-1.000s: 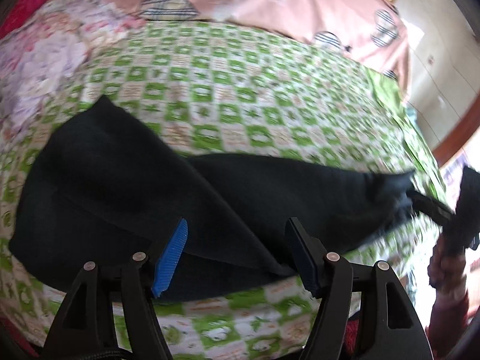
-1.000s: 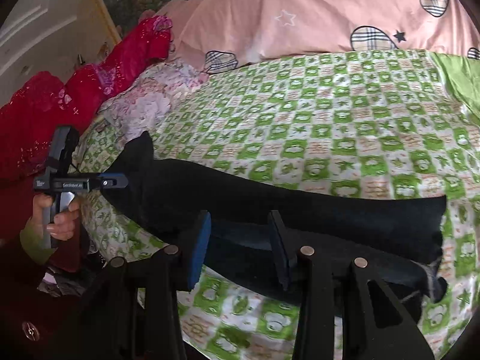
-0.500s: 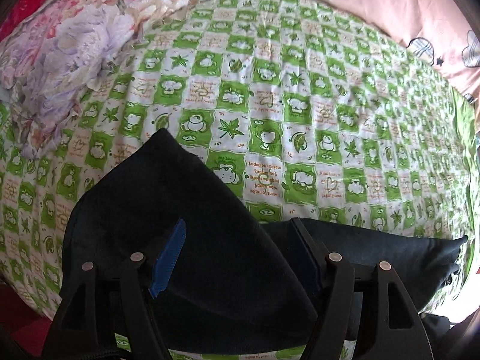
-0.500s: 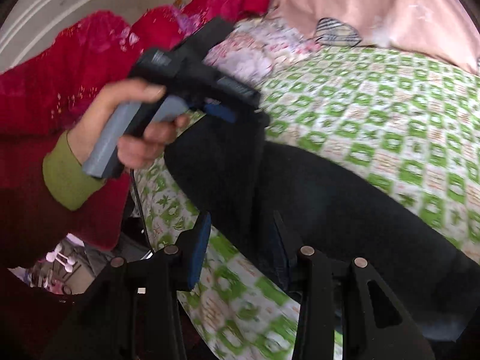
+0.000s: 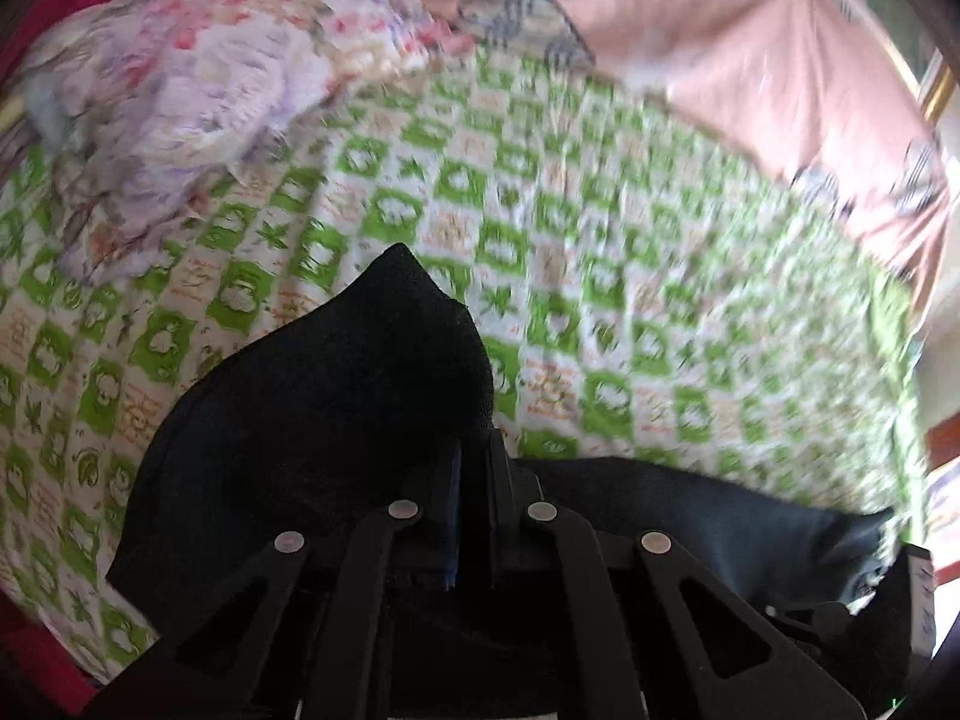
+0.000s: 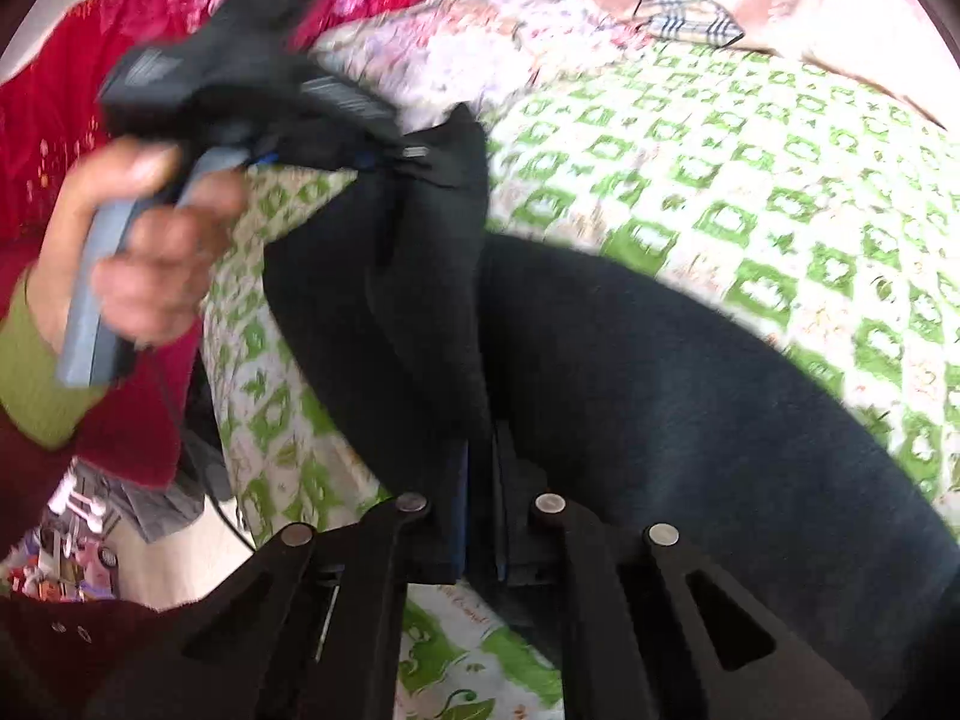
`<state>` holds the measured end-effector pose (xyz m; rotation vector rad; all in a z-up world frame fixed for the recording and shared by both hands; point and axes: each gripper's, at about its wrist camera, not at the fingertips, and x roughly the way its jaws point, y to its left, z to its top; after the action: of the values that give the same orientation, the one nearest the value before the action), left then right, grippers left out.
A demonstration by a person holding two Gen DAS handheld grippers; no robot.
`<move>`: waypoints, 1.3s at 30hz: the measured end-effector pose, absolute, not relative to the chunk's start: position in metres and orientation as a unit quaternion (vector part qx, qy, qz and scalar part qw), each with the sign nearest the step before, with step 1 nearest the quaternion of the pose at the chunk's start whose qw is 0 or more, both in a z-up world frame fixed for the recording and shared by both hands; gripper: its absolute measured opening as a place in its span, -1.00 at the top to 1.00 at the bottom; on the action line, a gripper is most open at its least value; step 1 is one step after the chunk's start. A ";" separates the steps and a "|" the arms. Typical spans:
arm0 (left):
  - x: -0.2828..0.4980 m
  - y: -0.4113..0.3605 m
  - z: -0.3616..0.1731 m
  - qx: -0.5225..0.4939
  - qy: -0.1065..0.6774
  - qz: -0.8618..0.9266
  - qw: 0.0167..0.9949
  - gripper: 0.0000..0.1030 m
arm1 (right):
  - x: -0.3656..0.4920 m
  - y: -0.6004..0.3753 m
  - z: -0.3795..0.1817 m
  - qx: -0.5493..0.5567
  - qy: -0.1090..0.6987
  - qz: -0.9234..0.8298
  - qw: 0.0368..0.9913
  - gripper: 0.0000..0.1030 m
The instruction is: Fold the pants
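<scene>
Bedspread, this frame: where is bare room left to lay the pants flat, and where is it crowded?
The green checked bedspread lies bare between the black pants and the pink quilt. The far left is taken by the floral bedding. The near edge is crowded: pants, left gripper, right gripper.

- The pants (image 5: 312, 420) are dark, near black, of soft matte cloth, and lie on the green-and-white checked bedsheet (image 5: 600, 276), toward its near edge.
- One end is lifted off the bedsheet into a rounded peak, with a fold of cloth pinched between closed gripper jaws.
- In the right wrist view the pants (image 6: 660, 396) spread as a broad dark band across the bedsheet (image 6: 780, 192); a raised flap hangs in vertical folds over the sheet's edge.
- Another fold is clamped near the sheet's near edge.
</scene>
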<state>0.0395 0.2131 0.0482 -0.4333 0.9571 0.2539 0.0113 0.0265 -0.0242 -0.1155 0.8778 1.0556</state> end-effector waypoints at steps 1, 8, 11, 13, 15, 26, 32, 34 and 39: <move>0.031 0.216 0.054 -0.217 0.440 0.119 0.863 0.92 | 0.014 0.027 -0.018 -0.052 0.397 0.485 0.778 0.87; -0.041 0.228 0.073 -0.283 0.331 0.106 0.894 0.92 | 0.013 0.035 0.009 -0.064 0.348 0.484 0.800 0.87; -0.071 0.231 0.065 -0.302 0.307 0.105 0.896 0.92 | 0.000 0.042 0.005 -0.095 0.340 0.493 0.795 0.87; -0.087 0.237 0.051 -0.316 0.302 0.106 0.893 0.92 | -0.010 0.047 0.001 -0.113 0.335 0.500 0.790 0.87; -0.099 0.245 0.038 -0.335 0.300 0.106 0.887 0.92 | -0.019 0.052 -0.005 -0.133 0.335 0.503 0.786 0.87; -0.130 0.270 -0.011 -0.384 0.302 0.107 0.866 0.91 | -0.034 0.067 -0.018 -0.161 0.350 0.507 0.771 0.83; -0.137 0.277 -0.019 -0.386 0.306 0.122 0.862 0.88 | -0.041 0.073 -0.019 -0.175 0.351 0.502 0.771 0.78; -0.138 0.278 -0.017 -0.377 0.311 0.134 0.862 0.81 | -0.041 0.073 -0.018 -0.171 0.355 0.502 0.770 0.68; -0.145 0.276 -0.007 -0.351 0.322 0.168 0.863 0.62 | -0.043 0.071 -0.010 -0.150 0.354 0.519 0.764 0.35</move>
<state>-0.1449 0.2761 -0.0066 -0.7370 0.6758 0.3519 -0.0430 0.0714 -0.0103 -0.3271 0.7687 1.1277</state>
